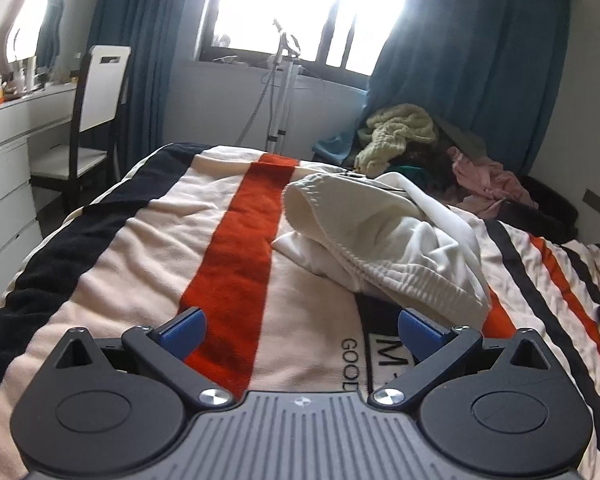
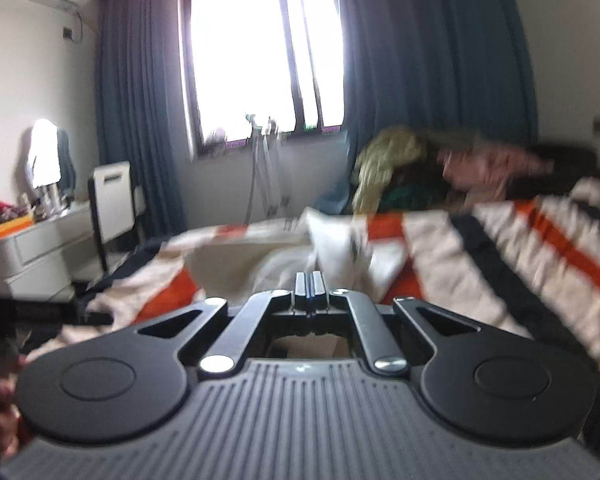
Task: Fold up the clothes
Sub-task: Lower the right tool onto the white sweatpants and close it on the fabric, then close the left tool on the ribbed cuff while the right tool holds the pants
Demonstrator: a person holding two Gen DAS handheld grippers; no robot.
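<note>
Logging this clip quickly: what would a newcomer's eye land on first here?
The crumpled white garment on the striped blanket, just ahead of the open left gripper. Then the bright window and the clothes pile at the bed's far right. The right gripper is shut.

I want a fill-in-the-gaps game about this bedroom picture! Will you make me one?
1. The left gripper has its fingers spread ____.
2. The crumpled garment lying on the striped blanket is ____ in colour.
3. The right gripper has its fingers pressed ____.
4. The curtains beside the window are ____.

Missing words: open; white; shut; blue
</note>
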